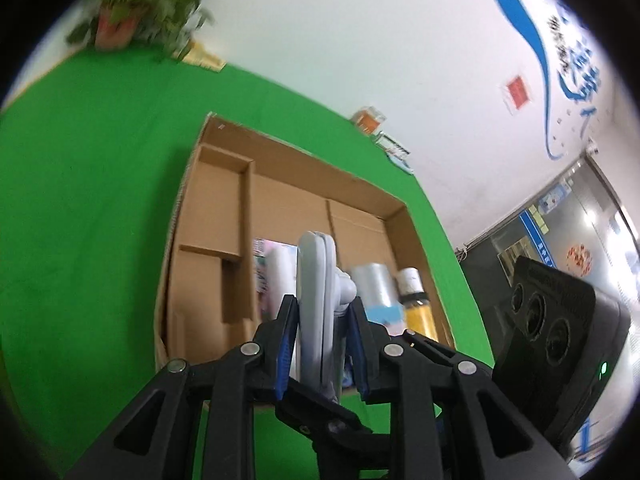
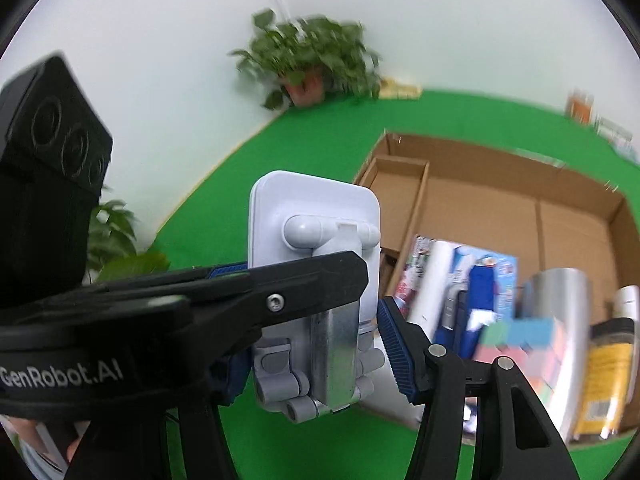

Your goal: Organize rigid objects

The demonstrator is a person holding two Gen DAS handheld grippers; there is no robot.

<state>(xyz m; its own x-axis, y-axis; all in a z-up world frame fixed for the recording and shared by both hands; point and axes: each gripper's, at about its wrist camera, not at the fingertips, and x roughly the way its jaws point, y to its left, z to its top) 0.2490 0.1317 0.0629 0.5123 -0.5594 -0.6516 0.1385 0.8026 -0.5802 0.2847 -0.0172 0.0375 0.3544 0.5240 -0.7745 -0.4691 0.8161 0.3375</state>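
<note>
A pale grey plastic folding stand (image 1: 316,300) is clamped by left tongs (image 1: 322,344) and flanked by gaping right tongs (image 2: 312,312), not yet boxed; the brown cardboard box (image 1: 304,152) is part-filled.

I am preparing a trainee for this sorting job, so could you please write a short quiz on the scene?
1. True or false: the cardboard box has dividers inside.
2. What is the left gripper shut on? A) a yellow-filled jar B) a grey folding stand C) a potted plant
3. Fill in: the table cover is ___ in colour.

Key: 1 true; 2 B; 3 green.
</note>
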